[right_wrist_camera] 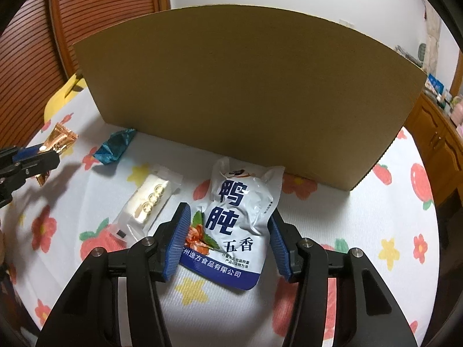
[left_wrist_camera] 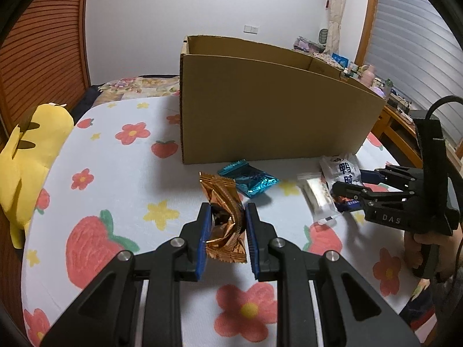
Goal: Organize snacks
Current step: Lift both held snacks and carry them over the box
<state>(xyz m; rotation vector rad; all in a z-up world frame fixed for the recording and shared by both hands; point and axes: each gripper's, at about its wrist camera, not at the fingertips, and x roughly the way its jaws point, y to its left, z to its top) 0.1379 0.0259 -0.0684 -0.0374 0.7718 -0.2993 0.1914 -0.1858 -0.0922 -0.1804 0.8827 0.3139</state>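
Lying at the far left against the slatted wooden headboard (left_wrist_camera: 37,57) is a yellow plush toy (left_wrist_camera: 29,156), on a bed sheet (left_wrist_camera: 115,179) printed with strawberries and flowers. Next, the left gripper (left_wrist_camera: 227,217) has its blue pads pressed onto a crinkled copper-gold snack packet (left_wrist_camera: 224,219), pinching it at its middle so that it is held off the sheet. Just beyond it a teal foil packet (left_wrist_camera: 249,180) lies on the sheet near the foot of the open cardboard box (left_wrist_camera: 260,110), which stands upright behind all the snacks. To the right of that lies a clear wrapper with a pale bar inside (right_wrist_camera: 149,199), flat and untouched. Farthest right, the right gripper (right_wrist_camera: 228,222) has its jaws spread on either side of a white-and-blue pouch printed with Chinese characters (right_wrist_camera: 237,217), which rests flat on the sheet in front of the box; whether the pads touch it I cannot tell.
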